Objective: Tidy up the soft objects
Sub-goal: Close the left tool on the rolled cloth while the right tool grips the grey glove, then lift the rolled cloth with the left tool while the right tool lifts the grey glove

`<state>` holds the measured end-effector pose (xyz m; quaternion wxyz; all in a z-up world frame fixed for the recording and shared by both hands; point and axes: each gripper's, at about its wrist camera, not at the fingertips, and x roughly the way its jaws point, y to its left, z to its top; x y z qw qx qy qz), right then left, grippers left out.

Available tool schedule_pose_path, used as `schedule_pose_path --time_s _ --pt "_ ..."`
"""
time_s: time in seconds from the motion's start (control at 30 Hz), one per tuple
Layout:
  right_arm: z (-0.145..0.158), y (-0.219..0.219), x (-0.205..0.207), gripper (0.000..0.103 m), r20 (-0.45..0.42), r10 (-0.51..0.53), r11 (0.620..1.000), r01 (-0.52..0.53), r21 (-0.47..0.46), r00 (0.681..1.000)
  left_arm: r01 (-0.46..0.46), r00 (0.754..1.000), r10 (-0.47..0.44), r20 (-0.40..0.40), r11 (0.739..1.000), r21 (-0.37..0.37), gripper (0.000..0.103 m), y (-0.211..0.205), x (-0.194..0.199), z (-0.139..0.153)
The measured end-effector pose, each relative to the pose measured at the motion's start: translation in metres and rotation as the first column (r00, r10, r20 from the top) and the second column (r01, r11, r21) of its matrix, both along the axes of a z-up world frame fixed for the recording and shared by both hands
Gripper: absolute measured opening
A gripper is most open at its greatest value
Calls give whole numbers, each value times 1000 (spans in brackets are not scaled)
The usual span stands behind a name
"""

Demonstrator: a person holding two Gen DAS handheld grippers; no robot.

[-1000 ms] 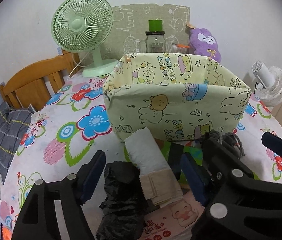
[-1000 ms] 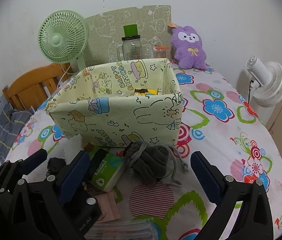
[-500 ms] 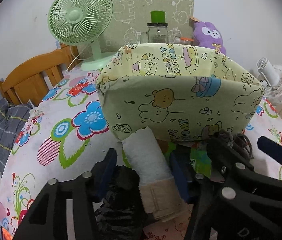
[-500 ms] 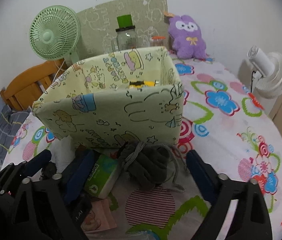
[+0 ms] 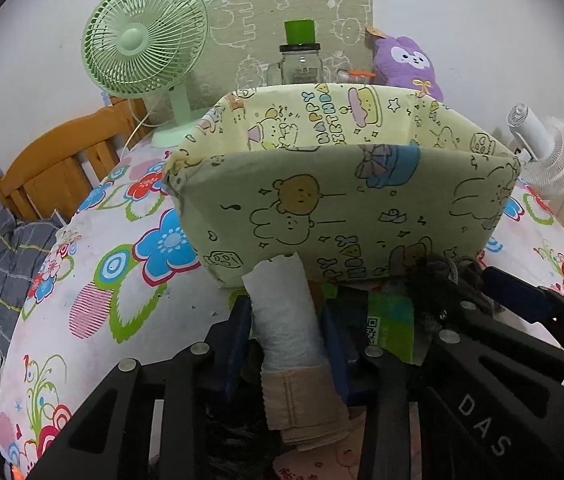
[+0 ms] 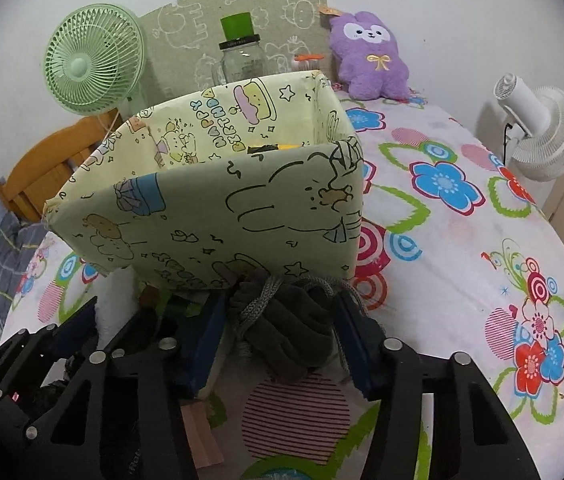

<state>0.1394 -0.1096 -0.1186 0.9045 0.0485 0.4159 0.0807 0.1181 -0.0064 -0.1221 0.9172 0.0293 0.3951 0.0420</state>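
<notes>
Two soft rolls: white terry [image 5: 285, 316], grey fleece [image 6: 289, 320].

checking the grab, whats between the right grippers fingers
A grey drawstring pouch sits between the right gripper as its jaws close, seen in the right wrist view.

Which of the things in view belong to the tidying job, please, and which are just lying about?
For the job:
white roll in left claw
grey pouch in right claw
fabric bin

Lying about:
green fan
white fan
jar
purple plush
</notes>
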Motion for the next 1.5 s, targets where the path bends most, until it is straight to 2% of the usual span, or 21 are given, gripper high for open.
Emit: schedule_pose_path --time_s 0.13,0.2,0.63,1.5 --pt "3 -1 -4 50 8 4 1000 -4 6 1000 17 1000 -17 8 1000 -4 31 -3 -2 2" --pt "5 -3 -6 50 12 4 1000 -5 13 1000 25 1000 -25 12 1000 -13 27 -5 -4 4" --pt "24 -7 -21 48 61 -3 1000 1 25 998 43 997 -41 62 999 -25 23 -12 -17 22" --pt "83 -16 -74 48 187 -18 1000 13 29 982 74 981 -65 181 996 -42 21 -19 -66 74"
